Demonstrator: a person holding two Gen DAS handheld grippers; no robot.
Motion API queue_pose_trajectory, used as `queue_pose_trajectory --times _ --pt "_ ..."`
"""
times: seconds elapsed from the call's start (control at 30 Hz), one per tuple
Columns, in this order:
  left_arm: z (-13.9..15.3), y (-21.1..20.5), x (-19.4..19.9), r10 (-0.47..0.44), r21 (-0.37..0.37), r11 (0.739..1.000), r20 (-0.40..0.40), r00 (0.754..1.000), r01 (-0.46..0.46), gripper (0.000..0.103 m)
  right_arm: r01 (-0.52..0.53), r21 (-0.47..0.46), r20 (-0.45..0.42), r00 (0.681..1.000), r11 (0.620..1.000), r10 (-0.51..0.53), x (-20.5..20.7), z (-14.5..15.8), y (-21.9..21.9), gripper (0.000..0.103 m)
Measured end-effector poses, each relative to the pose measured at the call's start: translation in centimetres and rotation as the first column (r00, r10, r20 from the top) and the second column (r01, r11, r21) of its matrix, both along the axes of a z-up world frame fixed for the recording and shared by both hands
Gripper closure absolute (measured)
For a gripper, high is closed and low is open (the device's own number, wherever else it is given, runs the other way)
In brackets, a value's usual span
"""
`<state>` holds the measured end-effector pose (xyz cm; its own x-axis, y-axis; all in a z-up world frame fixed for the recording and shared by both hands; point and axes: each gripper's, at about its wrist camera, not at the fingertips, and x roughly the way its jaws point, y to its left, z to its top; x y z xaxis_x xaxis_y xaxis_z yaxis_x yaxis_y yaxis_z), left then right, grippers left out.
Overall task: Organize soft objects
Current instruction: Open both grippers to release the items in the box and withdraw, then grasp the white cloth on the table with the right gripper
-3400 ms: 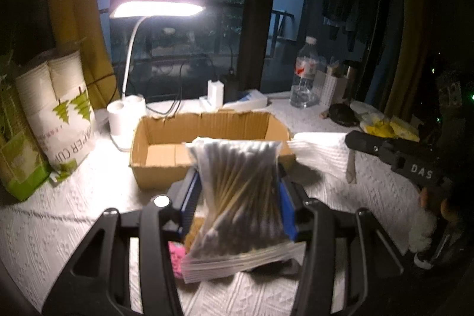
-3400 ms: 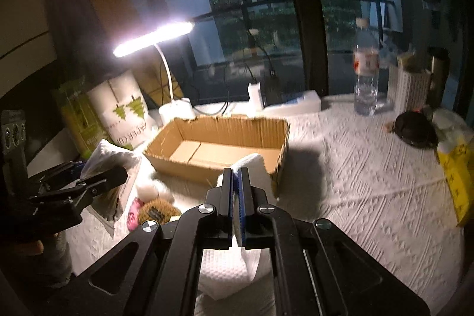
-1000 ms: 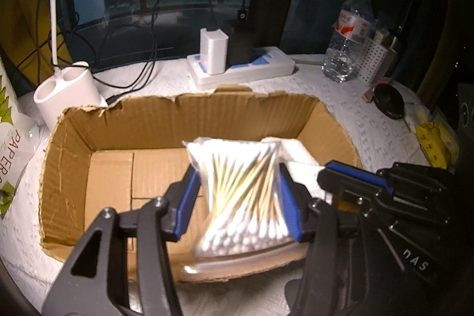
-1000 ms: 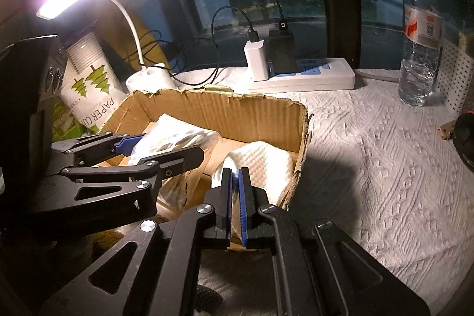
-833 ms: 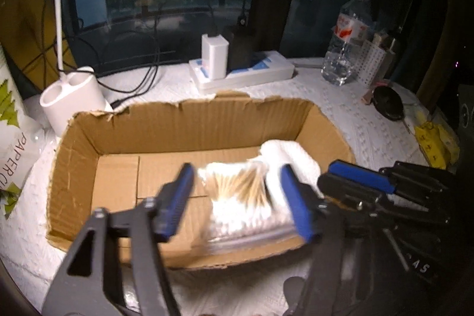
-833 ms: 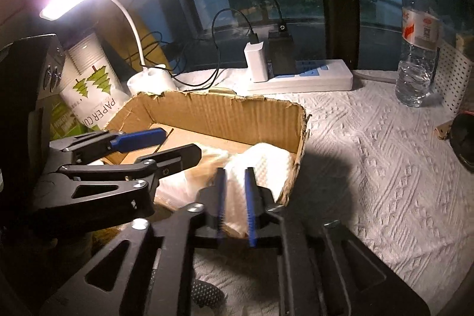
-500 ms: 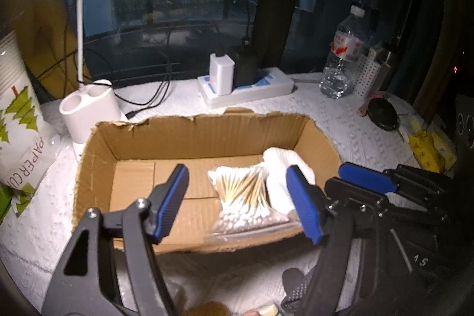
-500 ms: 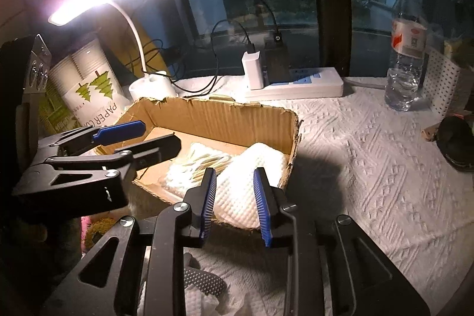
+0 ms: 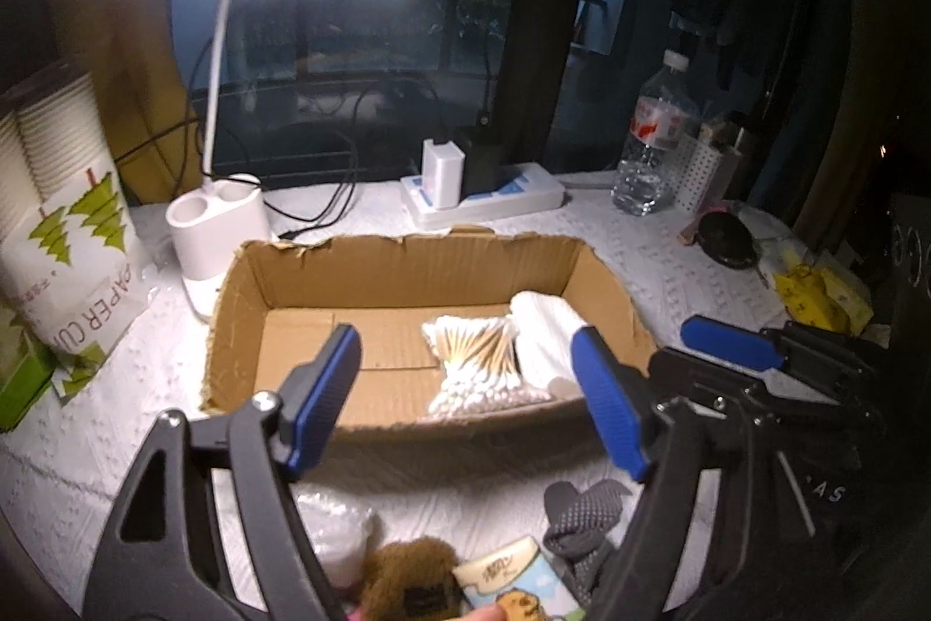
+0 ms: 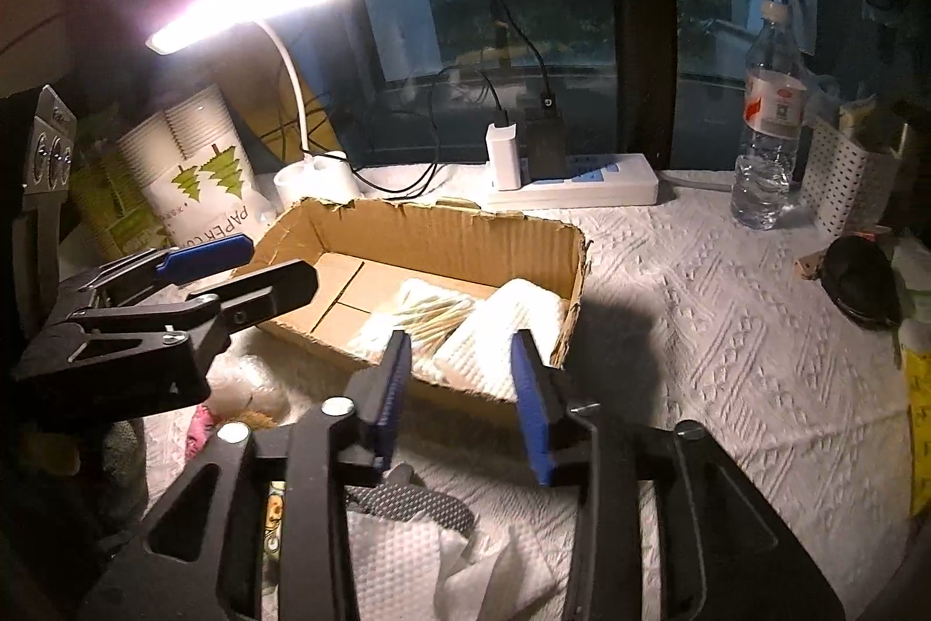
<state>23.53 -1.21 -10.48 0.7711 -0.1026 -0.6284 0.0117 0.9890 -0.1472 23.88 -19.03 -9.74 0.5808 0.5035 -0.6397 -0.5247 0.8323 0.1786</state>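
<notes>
White textured tablecloth [image 10: 727, 330] is lit; cotton swab bag [image 9: 474, 359] and folded towel [image 10: 500, 336] are seen in cardboard box [image 9: 407, 266], beyond both empty, opening left gripper [image 9: 465, 400] and right gripper [image 10: 462, 388].

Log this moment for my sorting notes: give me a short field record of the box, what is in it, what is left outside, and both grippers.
box: cardboard box, open-topped, on the white tablecloth
in box: bag of cotton swabs beside folded white towel, at its right end
outside, near side: brown plush, grey sock, tissue pack
left gripper: fingers opening, nothing between them
right gripper: fingers opening, nothing between them
</notes>
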Motion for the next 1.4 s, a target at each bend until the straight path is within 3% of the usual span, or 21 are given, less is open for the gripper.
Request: queue_pose_trajectory --times 0.37,0.5,0.77,0.83,0.87,0.97,1.4 --pt "1.1 0.5 -3.6 0.012 -0.014 1.0 0.036 0.999 -0.011 0.026 0.004 -0.015 0.031 1.0 1.0 -0.003 -3.3 1.2 0.0 0.06" --pt "1.3 0.6 -4.7 0.007 -0.02 1.0 0.041 0.999 -0.006 0.026 0.013 -0.006 0.033 0.999 1.0 -0.013 -4.3 1.3 -0.3 0.047" --pt "1.4 0.8 -7.1 0.008 -0.035 0.999 0.052 0.999 -0.007 0.026 0.028 -0.011 0.035 0.999 1.0 -0.028 -6.4 1.3 -0.5 0.045" --pt "1.3 0.8 -7.5 0.006 -0.037 0.999 0.052 0.999 -0.004 0.025 0.035 -0.012 0.036 0.999 0.999 -0.034 -6.8 1.3 -0.7 0.04" --pt "1.2 0.8 -7.8 0.004 -0.038 0.999 0.051 0.999 -0.002 0.024 0.038 -0.013 0.037 0.999 0.999 -0.038 -7.1 1.3 -0.7 0.037" --pt "0.9 0.9 -8.7 -0.002 -0.058 0.998 0.058 0.998 0.005 0.008 0.048 -0.015 0.037 0.998 0.999 -0.048 -7.8 1.1 -1.0 0.029" --pt "-0.1 1.6 -11.6 -0.004 -0.083 0.996 0.05 0.999 0.008 0.003 0.065 -0.031 0.022 0.998 0.997 -0.065 -10.2 -0.1 -1.2 0.026"
